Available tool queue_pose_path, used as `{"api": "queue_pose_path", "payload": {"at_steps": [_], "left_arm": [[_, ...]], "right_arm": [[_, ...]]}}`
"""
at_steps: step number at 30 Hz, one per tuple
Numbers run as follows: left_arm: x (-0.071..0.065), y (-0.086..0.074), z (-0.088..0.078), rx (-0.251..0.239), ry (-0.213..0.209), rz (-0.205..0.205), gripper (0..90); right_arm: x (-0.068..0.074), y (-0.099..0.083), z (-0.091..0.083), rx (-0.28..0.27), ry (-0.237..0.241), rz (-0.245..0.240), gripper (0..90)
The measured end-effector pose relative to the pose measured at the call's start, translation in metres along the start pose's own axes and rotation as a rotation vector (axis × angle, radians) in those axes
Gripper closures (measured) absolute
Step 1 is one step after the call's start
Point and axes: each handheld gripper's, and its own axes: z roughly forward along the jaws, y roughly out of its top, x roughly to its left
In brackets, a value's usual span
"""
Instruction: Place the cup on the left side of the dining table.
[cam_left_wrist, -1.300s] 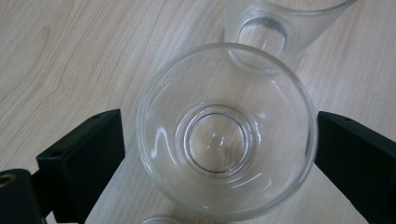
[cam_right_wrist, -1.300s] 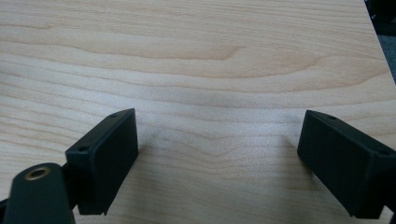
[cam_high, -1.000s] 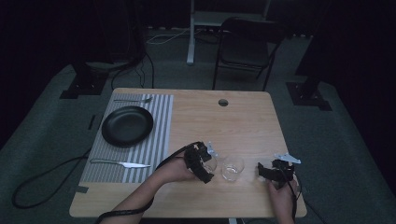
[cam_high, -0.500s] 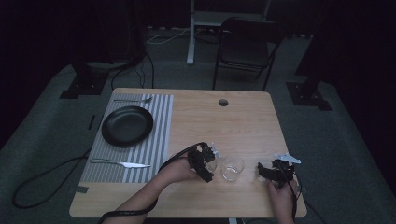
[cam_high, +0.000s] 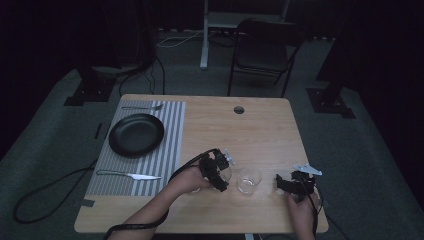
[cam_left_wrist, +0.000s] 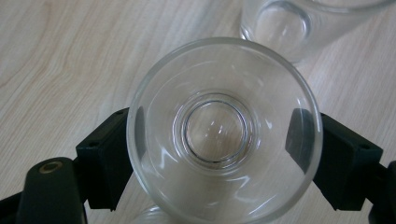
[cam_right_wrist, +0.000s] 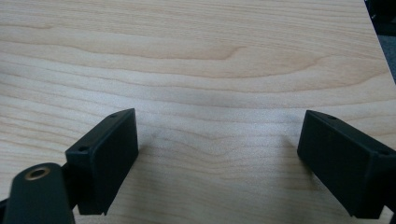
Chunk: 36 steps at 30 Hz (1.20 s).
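Observation:
A clear drinking glass stands between the jaws of my left gripper, seen from above with its round base in the middle. The black pads press against its sides, so the gripper is shut on it. In the high view this left gripper sits near the table's front middle with the glass. A second clear glass stands just to its right, and its base appears close beyond the held one. My right gripper rests open at the front right, nothing between its jaws but bare wood.
On the left lies a striped placemat with a black plate, a knife at its near end and a fork at its far end. The wooden table has a cable hole. A chair stands behind.
My left gripper has edged slightly to the right, toward the second glass. The right gripper and the second glass have stayed put.

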Motion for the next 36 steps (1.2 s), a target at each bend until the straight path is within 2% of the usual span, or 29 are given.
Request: {"api": "queue_pose_path", "payload": {"at_steps": [2,7,15,20,24,26,27,30,31,33,36], "left_arm": [[0.001,0.0,0.0,0.009,-0.001,0.013,18.4],[0.007,0.003,0.001,0.0,0.018,-0.016,18.5],[0.015,0.007,-0.005,-0.019,0.03,-0.031,18.5],[0.023,0.008,-0.01,-0.023,0.017,-0.036,18.5],[0.03,0.007,-0.012,-0.025,0.032,-0.057,18.5],[0.033,0.006,-0.014,-0.038,0.043,-0.051,18.5],[0.038,0.004,-0.017,-0.062,0.034,-0.085,18.5],[0.043,0.002,-0.018,-0.067,0.034,-0.101,18.5],[0.047,0.001,-0.019,-0.062,0.05,-0.116,18.5],[0.051,-0.001,-0.02,-0.056,0.058,-0.128,18.5],[0.054,-0.003,-0.021,-0.051,0.061,-0.13,18.5]], "right_arm": [[0.0,0.0,0.0,0.0,0.0,0.0,11.9],[0.0,0.0,0.0,0.0,0.0,0.001,11.9],[0.0,0.0,0.0,0.0,0.0,0.0,11.9],[0.0,0.0,0.0,-0.001,0.0,-0.001,11.9],[0.0,0.0,0.0,-0.001,0.0,-0.001,11.9],[0.0,0.0,0.0,0.0,0.0,-0.002,11.9],[0.0,0.0,0.0,0.0,0.0,-0.003,11.9],[0.0,0.0,0.0,-0.001,0.0,-0.001,11.9],[0.0,0.0,0.0,0.0,0.0,0.0,11.9],[0.0,0.0,0.0,0.0,0.0,0.0,11.9],[0.0,0.0,0.0,0.0,0.0,0.0,11.9]]}}
